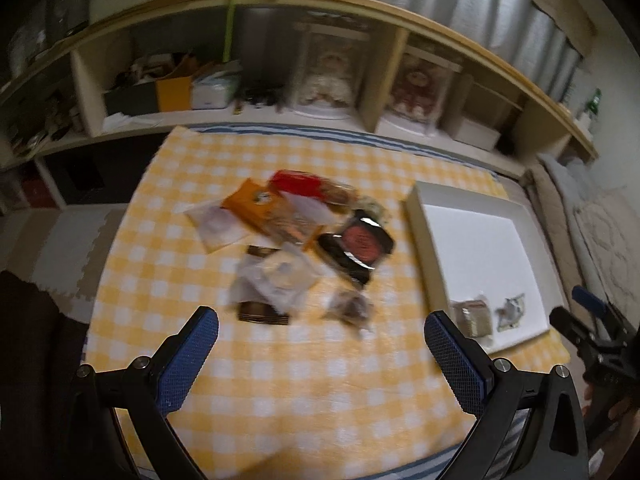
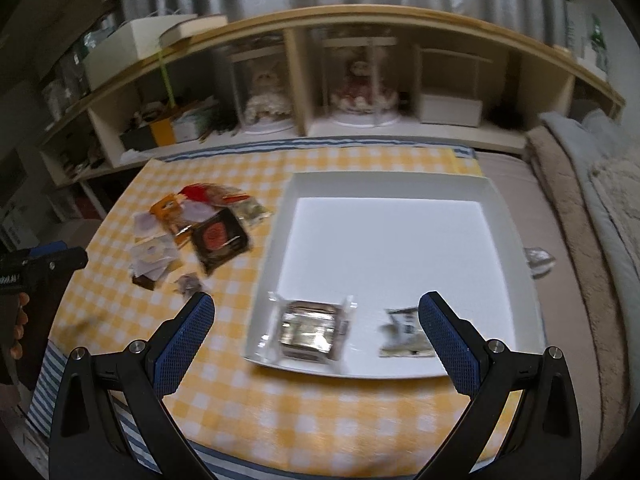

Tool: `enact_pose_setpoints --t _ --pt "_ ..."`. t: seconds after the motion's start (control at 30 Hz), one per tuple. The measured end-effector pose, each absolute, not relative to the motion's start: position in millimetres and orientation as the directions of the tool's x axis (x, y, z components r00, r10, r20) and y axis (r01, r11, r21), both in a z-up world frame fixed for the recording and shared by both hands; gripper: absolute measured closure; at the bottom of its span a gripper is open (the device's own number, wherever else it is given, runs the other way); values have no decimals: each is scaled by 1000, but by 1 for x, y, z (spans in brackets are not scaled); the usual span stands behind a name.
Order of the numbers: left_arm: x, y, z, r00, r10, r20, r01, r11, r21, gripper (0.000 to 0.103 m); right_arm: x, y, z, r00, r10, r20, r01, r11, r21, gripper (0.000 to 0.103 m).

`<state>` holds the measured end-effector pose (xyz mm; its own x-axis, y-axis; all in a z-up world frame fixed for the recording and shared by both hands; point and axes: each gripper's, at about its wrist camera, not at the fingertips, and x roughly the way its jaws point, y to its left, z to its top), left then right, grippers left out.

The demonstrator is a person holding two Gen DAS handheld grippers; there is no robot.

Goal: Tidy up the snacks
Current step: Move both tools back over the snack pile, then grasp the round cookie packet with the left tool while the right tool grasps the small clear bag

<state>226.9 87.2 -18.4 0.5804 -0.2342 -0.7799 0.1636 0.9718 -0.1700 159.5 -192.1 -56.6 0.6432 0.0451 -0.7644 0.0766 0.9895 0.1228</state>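
Both the left gripper (image 1: 320, 332) and right gripper (image 2: 316, 320) hover spread and empty above the checked cloth (image 1: 280, 392), where a heap of light, crinkly, probably slippery snack packets (image 1: 304, 232) sits mid-cloth beside the white tray (image 2: 280, 240), best pinched by their sealed edges.

A yellow checked cloth (image 2: 320, 412) carries a snack pile (image 2: 192, 232) left and a white tray (image 2: 384, 184) right.
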Motion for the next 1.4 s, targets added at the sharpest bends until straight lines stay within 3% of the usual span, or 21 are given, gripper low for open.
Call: enact_pose_setpoints --t 0.37,0.77,0.83,0.9,1.1,1.27,1.4 --pt "261 112 -37 603 -159 -782 61 986 -153 0 198 -131 -83 659 168 -733 -87 985 148 0" --pt "322 120 -56 549 -317 -774 152 948 -281 0 249 -79 -129 566 353 -745 -316 927 199 0" --pt "334 119 -60 540 -352 -765 159 935 -318 0 255 -71 -138 535 371 -759 -349 915 201 4" --pt "347 115 -66 528 -387 -756 189 921 -340 1 261 -66 -146 513 376 -772 -366 909 199 16" --pt "379 98 -96 435 -487 -757 315 870 -379 7 272 -60 -170 446 429 -786 -380 885 267 27" --pt "396 94 -125 364 -483 -797 317 868 -381 20 273 -59 -184 418 451 -789 -381 875 298 32" --pt "396 87 -138 324 -442 -836 354 877 -326 30 274 -59 -196 401 432 -808 -370 883 289 45"
